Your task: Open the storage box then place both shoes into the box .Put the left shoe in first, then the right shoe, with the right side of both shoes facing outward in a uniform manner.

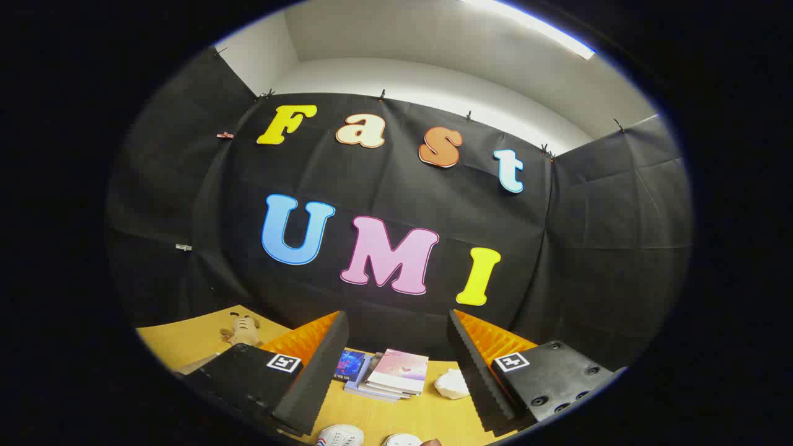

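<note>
Shoes, pair: two white toe caps, left one (339,435) with red and blue side stripes, right one (402,440) plain; both between the fingers, near their base, bodies cut off. Table (186,337): yellow, under everything. Gripper (396,322): fingers spread wide, holding nothing. Books (387,371): small stack lying flat between the fingers, beyond the shoes; cover writing too small to read. White crumpled object (451,383): beside the right finger, hard to identify. Plush toy (241,329): beyond the left finger, partly hidden
</note>
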`<state>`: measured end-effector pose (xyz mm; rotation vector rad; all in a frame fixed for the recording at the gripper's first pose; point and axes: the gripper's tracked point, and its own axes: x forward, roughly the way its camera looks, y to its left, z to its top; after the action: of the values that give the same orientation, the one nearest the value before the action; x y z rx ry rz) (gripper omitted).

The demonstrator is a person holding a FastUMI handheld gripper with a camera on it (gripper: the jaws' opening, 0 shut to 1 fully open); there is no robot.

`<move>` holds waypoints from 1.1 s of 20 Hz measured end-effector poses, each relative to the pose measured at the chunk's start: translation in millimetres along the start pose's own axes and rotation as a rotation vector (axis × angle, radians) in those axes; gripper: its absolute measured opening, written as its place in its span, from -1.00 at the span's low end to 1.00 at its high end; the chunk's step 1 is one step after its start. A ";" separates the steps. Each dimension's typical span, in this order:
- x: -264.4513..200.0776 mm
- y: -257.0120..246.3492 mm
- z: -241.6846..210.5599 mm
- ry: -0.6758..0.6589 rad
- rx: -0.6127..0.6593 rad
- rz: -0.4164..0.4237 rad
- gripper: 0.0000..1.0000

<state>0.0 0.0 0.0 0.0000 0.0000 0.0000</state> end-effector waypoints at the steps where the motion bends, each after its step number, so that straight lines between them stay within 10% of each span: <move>1: 0.1 2.1 0.8 -0.002 0.003 0.006 0.94; 15: 0.9 -7.2 -15.6 0.040 0.018 -0.026 0.94; 22: 2.8 22.4 -52.0 0.188 0.244 0.148 0.95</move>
<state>2.8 22.4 -52.0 0.2437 0.1880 0.1484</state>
